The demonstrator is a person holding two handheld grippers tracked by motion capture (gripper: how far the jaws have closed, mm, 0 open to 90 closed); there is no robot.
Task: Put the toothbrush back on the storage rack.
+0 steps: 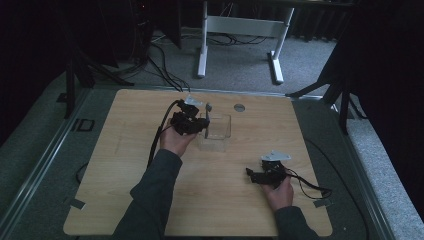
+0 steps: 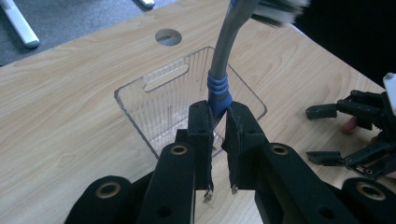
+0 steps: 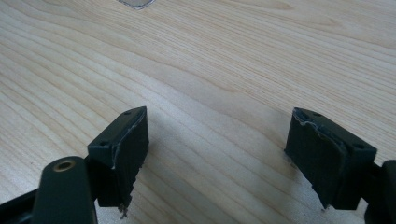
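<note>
A toothbrush (image 2: pixel 220 70) is clamped by its blue grip in the left hand-held gripper (image 2: pixel 217 122), upright over a clear plastic bin (image 2: pixel 161 100) standing near the middle of the table's (image 1: pixel 125 150) far edge. The right hand-held gripper (image 3: pixel 219 154) is held wide open, empty, near the right near corner.

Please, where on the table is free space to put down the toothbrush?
Free: bare wood left of the clear bin, and the front strip between both forearms. Crowded: around the bin, where the left gripper holds the toothbrush, and by the right gripper.
</note>
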